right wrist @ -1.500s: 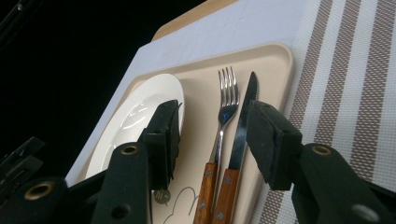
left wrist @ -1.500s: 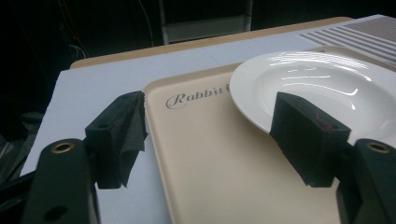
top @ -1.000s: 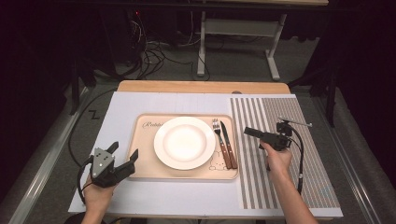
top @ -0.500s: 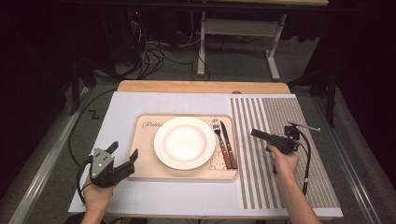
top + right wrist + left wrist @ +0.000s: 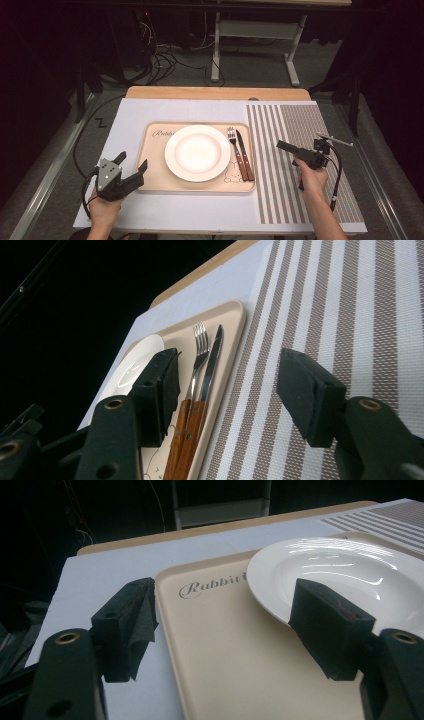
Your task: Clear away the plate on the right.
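From where I sit, the setting looks laid out and nothing is in either claw. The beige tray [image 5: 150,165] lies in the middle of the high view on the pale sheet covering the desk [image 5: 210,93], with the white plate [image 5: 198,152] at its centre and the fork [image 5: 235,150] and knife [image 5: 245,155] side by side, touching or nearly so, along the tray's right edge, tips pointing to the top of the frame. My right claw [image 5: 280,145] hovers over the striped placemat [image 5: 300,165] in the right half of the high view, just right of the cutlery; its jaws have just been opening and stand wide apart with nothing between them, and in the right gripper view they frame the wooden handles [image 5: 187,435] without touching them. I judge that the fork and knife are placed and this hand is clear of them, though it could equally be lining up for a pick; I can't settle which from here. My left claw [image 5: 132,172] sits at the lower left of the high view, jaws spread and empty, one jaw outside the tray's left rim and the other over the tray near the plate. Whether it touches the rim I can't tell. If lifting or shifting the tray is what remains, no grip on it has been taken.
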Demonstrator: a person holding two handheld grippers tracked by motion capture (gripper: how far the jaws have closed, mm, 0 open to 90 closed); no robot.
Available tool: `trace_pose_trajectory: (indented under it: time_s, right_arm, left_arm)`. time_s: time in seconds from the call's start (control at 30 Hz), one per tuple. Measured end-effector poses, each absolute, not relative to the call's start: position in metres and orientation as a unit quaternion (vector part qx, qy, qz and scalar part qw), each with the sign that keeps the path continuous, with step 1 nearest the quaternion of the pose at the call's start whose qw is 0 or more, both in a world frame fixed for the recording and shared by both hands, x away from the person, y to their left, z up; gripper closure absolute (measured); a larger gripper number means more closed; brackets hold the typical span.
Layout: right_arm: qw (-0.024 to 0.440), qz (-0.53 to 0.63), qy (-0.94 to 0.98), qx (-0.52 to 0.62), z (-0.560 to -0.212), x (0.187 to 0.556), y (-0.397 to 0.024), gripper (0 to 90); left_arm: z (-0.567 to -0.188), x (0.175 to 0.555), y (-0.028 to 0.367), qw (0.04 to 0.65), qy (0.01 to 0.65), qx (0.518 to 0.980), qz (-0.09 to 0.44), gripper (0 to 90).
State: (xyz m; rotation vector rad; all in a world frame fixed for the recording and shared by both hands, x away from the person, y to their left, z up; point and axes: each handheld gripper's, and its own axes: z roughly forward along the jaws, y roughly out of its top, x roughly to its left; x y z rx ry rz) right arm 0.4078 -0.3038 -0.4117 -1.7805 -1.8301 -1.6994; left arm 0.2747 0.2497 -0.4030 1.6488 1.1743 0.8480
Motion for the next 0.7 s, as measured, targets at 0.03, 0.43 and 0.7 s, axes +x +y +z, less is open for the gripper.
trace_pose_trajectory:
  time_s: [0.03, 0.43, 0.7]
  right_arm:
    - [0.036, -0.554, -0.596, -0.581, -0.412, 0.407, -0.305, 44.0]
    - [0.027, -0.558, -0.582, -0.592, -0.416, 0.399, -0.326, 42.9]
    - [0.021, -0.557, -0.575, -0.598, -0.419, 0.392, -0.336, 41.9]
  left_arm:
    - [-0.403, 0.275, 0.25, 0.456, 0.476, 0.669, 0.344, 27.2]
    - [-0.403, 0.275, 0.251, 0.456, 0.479, 0.667, 0.343, 27.2]
    - [-0.403, 0.275, 0.251, 0.456, 0.48, 0.667, 0.343, 27.2]
